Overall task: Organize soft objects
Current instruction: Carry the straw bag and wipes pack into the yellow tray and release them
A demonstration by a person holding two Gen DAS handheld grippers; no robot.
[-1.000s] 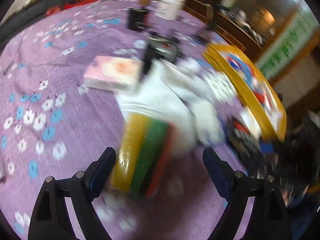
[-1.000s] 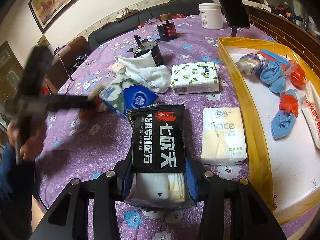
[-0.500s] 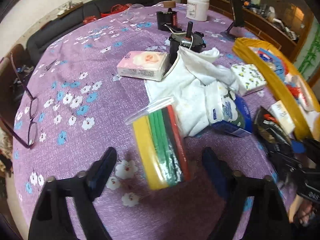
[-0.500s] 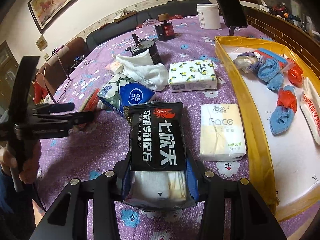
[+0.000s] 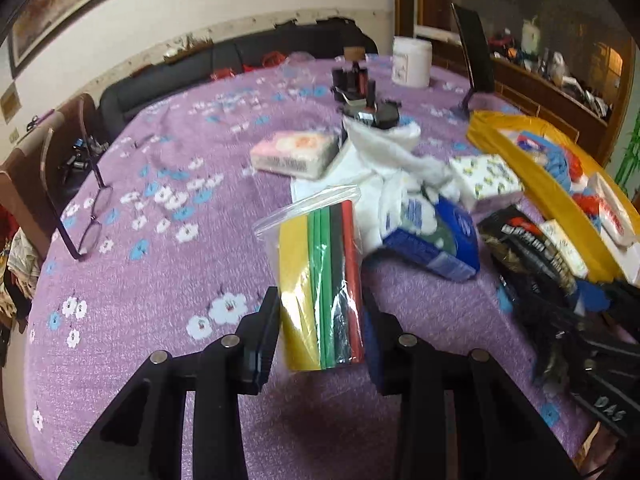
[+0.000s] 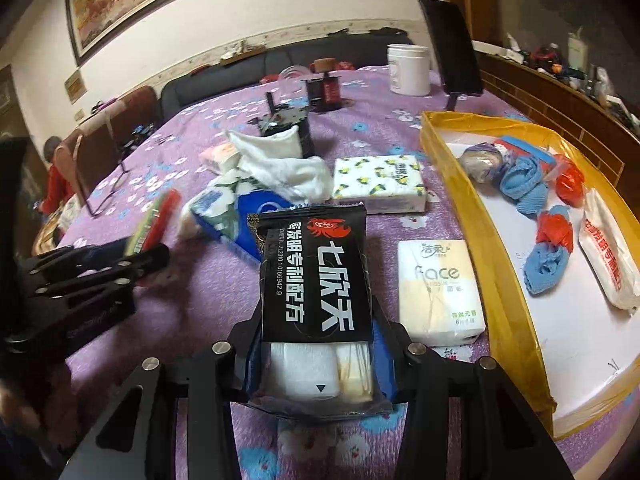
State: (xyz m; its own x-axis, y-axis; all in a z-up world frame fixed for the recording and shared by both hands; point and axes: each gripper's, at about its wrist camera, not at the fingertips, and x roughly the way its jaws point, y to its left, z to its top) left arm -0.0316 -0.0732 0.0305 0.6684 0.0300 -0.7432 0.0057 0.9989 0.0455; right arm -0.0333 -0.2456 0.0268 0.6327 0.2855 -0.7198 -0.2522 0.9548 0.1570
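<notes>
My left gripper (image 5: 322,332) is shut on a clear zip bag of yellow, green, black and red cloths (image 5: 322,276), held above the purple tablecloth. My right gripper (image 6: 316,344) is shut on a black packet with white Chinese lettering (image 6: 316,280). The yellow-rimmed tray (image 6: 492,240) at the right holds blue and red cloths (image 6: 548,248) and a white packet (image 6: 610,264). On the table lie a white towel (image 6: 280,164), a blue tissue pack (image 6: 236,216), a lemon-print tissue pack (image 6: 380,184), a white "face" tissue pack (image 6: 440,288) and a pink tissue pack (image 5: 294,152).
Eyeglasses (image 5: 90,216) lie at the table's left. A black device (image 6: 286,124), a dark jar (image 6: 326,88), a white tub (image 6: 410,68) and a phone stand (image 6: 452,48) stand at the back. Chairs (image 6: 104,152) and a sofa ring the table.
My left gripper has closed on the zip bag of cloths and lifted it off the table. My right gripper still holds the black packet, raised a little.
</notes>
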